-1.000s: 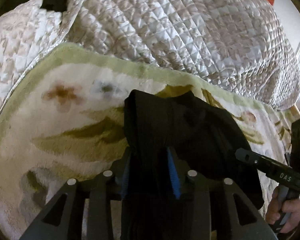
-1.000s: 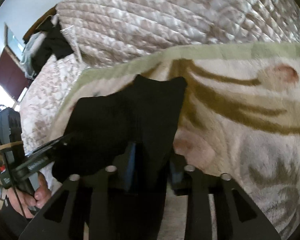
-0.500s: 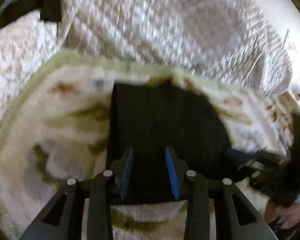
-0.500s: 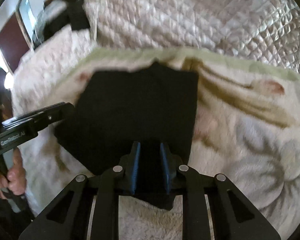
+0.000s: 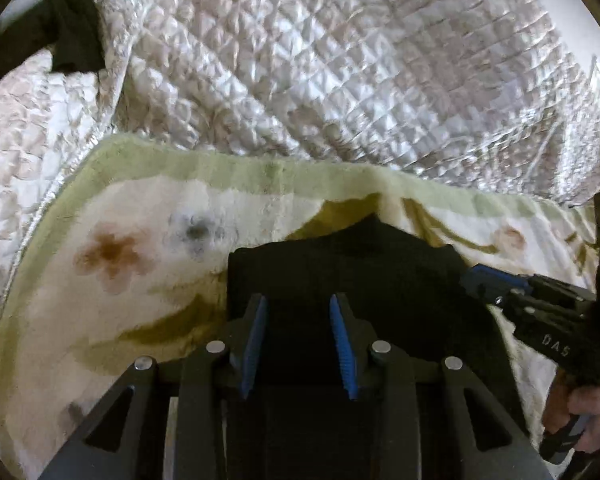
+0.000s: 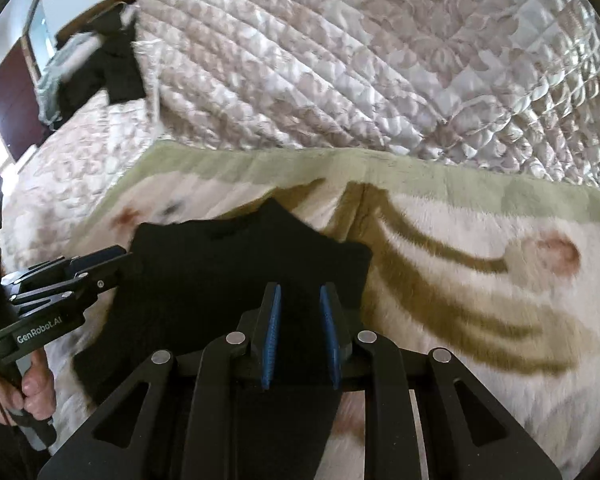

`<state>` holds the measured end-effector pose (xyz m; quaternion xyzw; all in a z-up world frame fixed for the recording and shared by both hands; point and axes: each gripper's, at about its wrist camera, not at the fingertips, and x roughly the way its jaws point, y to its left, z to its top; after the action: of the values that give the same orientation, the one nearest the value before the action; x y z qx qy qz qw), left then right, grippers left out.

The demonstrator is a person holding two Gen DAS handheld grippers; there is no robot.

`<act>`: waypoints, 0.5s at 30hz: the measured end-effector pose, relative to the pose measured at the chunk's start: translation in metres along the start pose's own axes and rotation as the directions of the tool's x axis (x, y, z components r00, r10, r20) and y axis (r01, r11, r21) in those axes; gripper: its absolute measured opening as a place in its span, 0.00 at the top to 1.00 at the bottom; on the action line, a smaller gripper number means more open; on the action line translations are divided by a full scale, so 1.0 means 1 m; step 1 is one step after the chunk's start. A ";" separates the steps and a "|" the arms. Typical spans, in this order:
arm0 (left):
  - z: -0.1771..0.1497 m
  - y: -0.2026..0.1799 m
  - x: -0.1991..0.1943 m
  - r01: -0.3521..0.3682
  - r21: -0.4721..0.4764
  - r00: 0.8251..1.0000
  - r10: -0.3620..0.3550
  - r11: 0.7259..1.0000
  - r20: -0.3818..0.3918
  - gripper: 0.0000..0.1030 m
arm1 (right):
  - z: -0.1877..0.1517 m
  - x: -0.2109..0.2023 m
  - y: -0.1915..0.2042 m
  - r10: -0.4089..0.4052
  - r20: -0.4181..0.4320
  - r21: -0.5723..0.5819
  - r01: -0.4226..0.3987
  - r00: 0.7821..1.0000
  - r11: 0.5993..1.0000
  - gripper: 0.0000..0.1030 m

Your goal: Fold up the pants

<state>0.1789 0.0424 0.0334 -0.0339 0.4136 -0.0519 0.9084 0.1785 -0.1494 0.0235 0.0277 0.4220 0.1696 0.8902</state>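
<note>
Pants (image 5: 360,280) now flat, no longer lifted

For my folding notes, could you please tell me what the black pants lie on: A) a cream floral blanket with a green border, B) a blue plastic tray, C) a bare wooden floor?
A: the black pants rest on the cream floral blanket, green-edged.

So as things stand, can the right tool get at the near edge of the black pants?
Probably yes: the right tool hangs just over the folded black pants on the floral blanket, its jaws apart with nothing pinched, and nothing lies between. The left tool sits off to the side.
</note>
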 end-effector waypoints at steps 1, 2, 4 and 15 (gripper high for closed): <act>-0.001 0.001 0.006 -0.008 0.001 1.000 0.008 1.000 -0.009 0.65 | 0.002 0.006 -0.003 -0.004 -0.007 0.004 0.004 1.000 1.000 0.80; -0.003 0.002 0.011 -0.008 0.002 1.000 0.008 1.000 -0.015 0.65 | 0.003 0.012 -0.007 -0.009 -0.016 0.010 0.009 1.000 1.000 0.80; -0.005 0.001 0.015 -0.017 0.017 1.000 0.017 1.000 -0.009 0.64 | 0.003 0.024 -0.014 -0.010 -0.038 0.023 0.011 0.999 1.000 0.80; -0.008 -0.004 -0.004 -0.054 0.015 0.999 0.054 0.998 -0.005 0.63 | -0.001 0.005 -0.012 -0.015 -0.034 0.017 0.015 0.999 1.000 0.80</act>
<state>0.1701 0.0383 0.0318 -0.0157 0.4162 -0.0306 0.9086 0.1842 -0.1595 0.0170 0.0293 0.4385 0.1598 0.8839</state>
